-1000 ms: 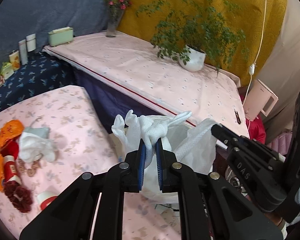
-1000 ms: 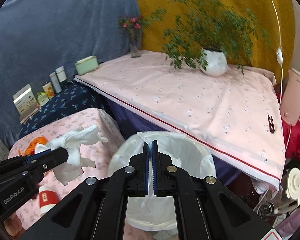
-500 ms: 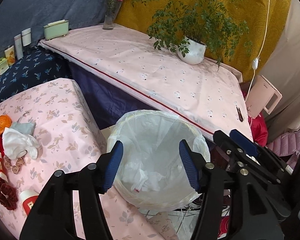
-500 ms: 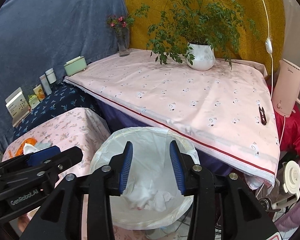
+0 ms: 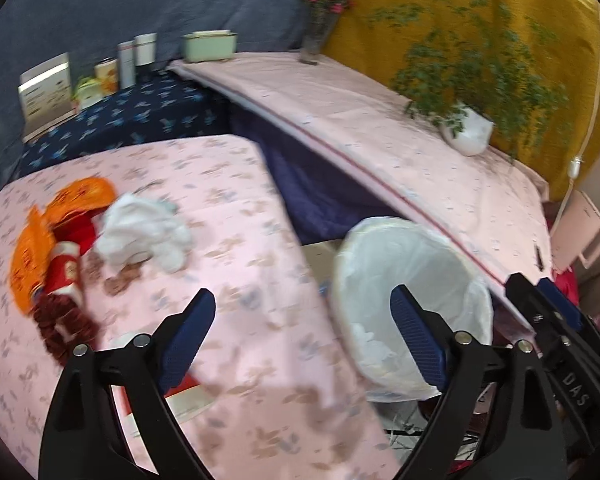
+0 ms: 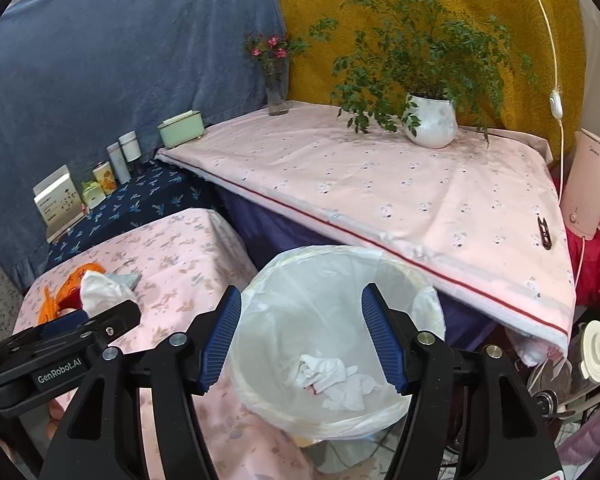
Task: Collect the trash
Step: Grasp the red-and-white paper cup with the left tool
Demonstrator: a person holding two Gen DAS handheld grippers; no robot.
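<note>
A round bin lined with a white bag [image 6: 340, 280] stands beside the low pink floral table [image 5: 228, 184]; crumpled white tissue [image 6: 332, 376] lies at its bottom. My right gripper [image 6: 300, 336] is open and empty above the bin. My left gripper [image 5: 300, 336] is open and empty over the table's near right edge, with the bin [image 5: 416, 264] to its right. On the table lie a crumpled white tissue [image 5: 144, 236], an orange wrapper [image 5: 36, 248], a red-and-white pack [image 5: 64, 272] and dark red berries [image 5: 60, 328].
A long pink-clothed table [image 6: 380, 184] carries a white potted plant [image 6: 432, 124], a flower vase [image 6: 276, 88], a green box [image 6: 180, 128] and a black clip [image 6: 545, 232]. Small containers [image 5: 124, 64] stand on the dark blue cloth. A pink kettle [image 6: 588, 184] is at right.
Both grippers opened and the white tissue dropped into the bin. My left gripper then swung left, back over the pink floral table; the right one stayed over the bin.
</note>
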